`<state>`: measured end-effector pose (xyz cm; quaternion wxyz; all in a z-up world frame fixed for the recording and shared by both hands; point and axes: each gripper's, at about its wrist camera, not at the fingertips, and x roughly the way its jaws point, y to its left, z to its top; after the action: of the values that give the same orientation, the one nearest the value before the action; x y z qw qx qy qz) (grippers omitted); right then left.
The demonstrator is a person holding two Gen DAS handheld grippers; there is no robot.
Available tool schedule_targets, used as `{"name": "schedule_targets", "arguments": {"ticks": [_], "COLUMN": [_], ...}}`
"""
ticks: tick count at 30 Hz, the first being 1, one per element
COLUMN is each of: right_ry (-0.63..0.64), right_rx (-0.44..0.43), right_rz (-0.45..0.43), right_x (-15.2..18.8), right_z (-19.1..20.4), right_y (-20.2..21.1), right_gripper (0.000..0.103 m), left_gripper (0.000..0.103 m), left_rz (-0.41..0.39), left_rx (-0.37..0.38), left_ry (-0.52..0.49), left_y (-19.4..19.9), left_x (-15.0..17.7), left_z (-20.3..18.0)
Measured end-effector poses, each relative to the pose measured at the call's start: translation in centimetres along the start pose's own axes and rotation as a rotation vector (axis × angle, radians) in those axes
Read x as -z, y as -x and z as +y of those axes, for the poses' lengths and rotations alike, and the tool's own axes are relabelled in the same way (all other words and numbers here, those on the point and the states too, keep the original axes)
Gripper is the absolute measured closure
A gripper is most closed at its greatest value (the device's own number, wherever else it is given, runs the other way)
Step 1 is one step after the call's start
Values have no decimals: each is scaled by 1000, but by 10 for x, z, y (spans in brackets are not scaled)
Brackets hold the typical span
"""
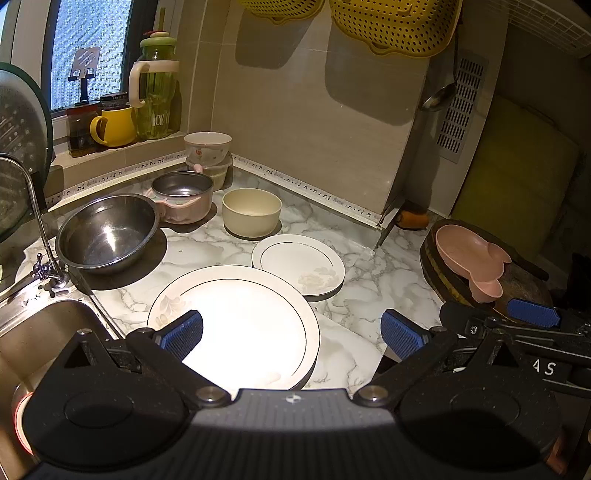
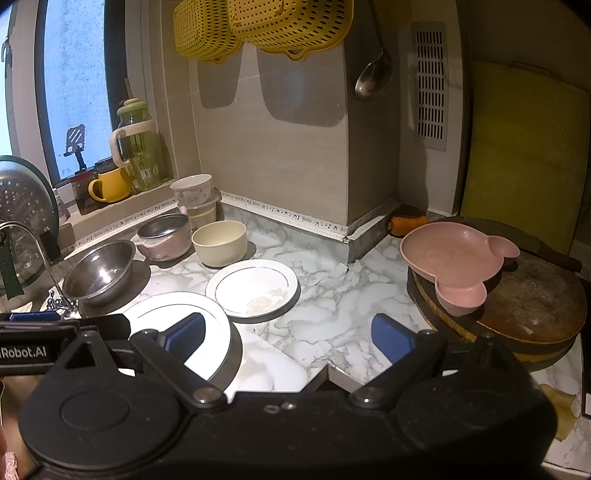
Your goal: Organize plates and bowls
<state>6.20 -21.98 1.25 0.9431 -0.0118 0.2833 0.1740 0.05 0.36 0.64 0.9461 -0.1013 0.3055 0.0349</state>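
Observation:
A large white plate [image 1: 251, 325] [image 2: 207, 328] lies at the counter's front, a smaller white plate [image 1: 299, 264] [image 2: 255, 286] just behind it. Further back stand a cream bowl [image 1: 251, 212] [image 2: 219, 242], a steel bowl [image 1: 107, 232] [image 2: 99, 271], a pink pot with a steel inside [image 1: 181, 195] [image 2: 164, 236] and two stacked bowls [image 1: 208, 155] [image 2: 194, 199]. A pink mouse-shaped dish [image 1: 469, 258] [image 2: 454, 262] rests on a round chopping board. My left gripper [image 1: 291, 332] hovers open over the large plate. My right gripper [image 2: 288, 334] is open above the bare marble, holding nothing.
A sink [image 1: 40, 332] and tap [image 1: 40, 236] lie at the left. The round wooden board [image 2: 528, 299] takes the right corner. A yellow mug [image 1: 114, 125], jars and a green jug [image 1: 155, 85] stand on the sill. Yellow colanders [image 2: 258, 26] and a ladle [image 2: 373, 77] hang on the wall.

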Motion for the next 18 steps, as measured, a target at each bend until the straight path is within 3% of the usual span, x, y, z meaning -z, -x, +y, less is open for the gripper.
{"name": "schedule_targets", "arguments": {"ticks": [9, 18], "right_ry": [4, 32], "right_rx": [0, -43], "right_rz": [8, 27], "right_x": [-5, -23], "right_z": [1, -8], "right_y": [-10, -48], "right_gripper": [6, 6], "left_gripper": [0, 0], "left_rz": [13, 23], "left_rx": [17, -13], "left_ry": [20, 55], "left_y": [-11, -42], "left_x": [-5, -20], "left_z": [6, 6]}}
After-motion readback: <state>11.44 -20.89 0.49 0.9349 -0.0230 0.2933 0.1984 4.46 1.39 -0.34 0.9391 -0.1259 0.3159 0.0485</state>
